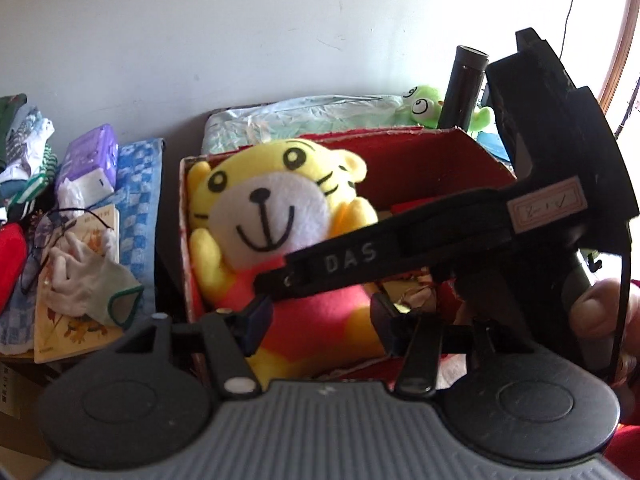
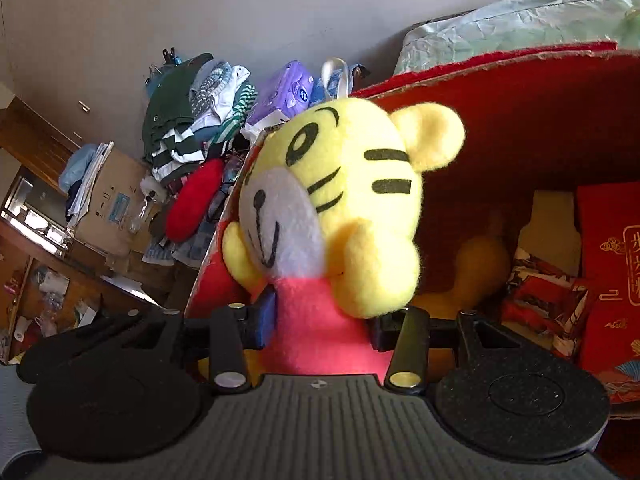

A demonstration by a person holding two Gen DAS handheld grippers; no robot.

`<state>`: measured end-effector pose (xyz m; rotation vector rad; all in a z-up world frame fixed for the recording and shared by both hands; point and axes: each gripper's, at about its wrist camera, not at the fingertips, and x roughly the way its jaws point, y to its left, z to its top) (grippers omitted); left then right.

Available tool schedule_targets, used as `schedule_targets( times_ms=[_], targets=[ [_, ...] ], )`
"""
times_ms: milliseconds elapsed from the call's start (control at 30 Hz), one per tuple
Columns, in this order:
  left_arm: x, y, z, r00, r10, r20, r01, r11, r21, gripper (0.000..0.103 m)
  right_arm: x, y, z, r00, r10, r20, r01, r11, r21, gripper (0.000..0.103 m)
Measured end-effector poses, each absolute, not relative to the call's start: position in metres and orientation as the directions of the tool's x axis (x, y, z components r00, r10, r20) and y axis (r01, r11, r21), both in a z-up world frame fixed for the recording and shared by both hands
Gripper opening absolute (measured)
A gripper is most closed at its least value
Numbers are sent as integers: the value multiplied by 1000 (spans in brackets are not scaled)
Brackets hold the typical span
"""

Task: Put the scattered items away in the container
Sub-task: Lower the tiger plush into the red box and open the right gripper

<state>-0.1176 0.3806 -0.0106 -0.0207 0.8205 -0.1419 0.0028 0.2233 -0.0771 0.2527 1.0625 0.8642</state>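
Currently the tiger plush (image 2: pixel 328 216) is clamped at its pink body by the right tongs (image 2: pixel 320 320), held over the red box (image 2: pixel 520 128). Just beyond the left tongs (image 1: pixel 316 320), closed with nothing visibly gripped, the plush is seen, with a white glove (image 1: pixel 88 284) to their left.

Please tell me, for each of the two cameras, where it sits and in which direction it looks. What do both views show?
Left wrist: sits on the left gripper, looking forward and down over its fingers into the red box at the tiger plush; the right gripper and a hand come in from the right.
Right wrist: sits on the right gripper, looking from close by at the plush's side and the box's inside; only its own fingers show.
Shared: the plush, the box, the purple pack beyond.
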Motion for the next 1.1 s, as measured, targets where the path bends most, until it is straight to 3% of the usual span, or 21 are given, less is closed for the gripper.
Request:
schedule_targets(
  times_ms=[200, 300, 500, 533, 633, 733, 867, 1000, 1100],
  targets=[
    [-110, 375, -16, 666, -112, -738, 119, 992, -43, 60, 5, 214, -76, 222, 704, -674, -485, 680, 550, 57],
    [-107, 375, -19, 653, -102, -750, 119, 992, -31, 60, 5, 204, -73, 234, 710, -664, -460, 682, 568, 67],
    [-105, 378, -22, 650, -106, -752, 130, 991, -27, 60, 2, 167, -54, 388, 692, -608, -384, 722, 576, 65],
    [-105, 378, -21, 651, -108, -751, 132, 991, -28, 60, 4, 161, -51, 417, 680, -603, -368, 733, 572, 63],
    [-105, 378, -21, 653, -115, -748, 140, 990, -30, 61, 12, 156, -51, 449, 633, -631, -326, 773, 544, 37],
    [-106, 378, -20, 658, -124, -743, 145, 989, -37, 61, 19, 171, -65, 416, 575, -704, -304, 818, 489, 23],
    [-107, 378, -19, 658, -122, -743, 146, 989, -33, 62, 16, 194, -72, 361, 597, -717, -364, 797, 481, 4],
    [-106, 379, -21, 655, -113, -747, 134, 990, -33, 63, 9, 224, -72, 371, 555, -745, -477, 802, 360, 4],
    [-105, 376, -22, 658, -104, -746, 126, 992, -27, 66, 14, 224, -77, 349, 566, -747, -476, 793, 379, 4]
  ],
)
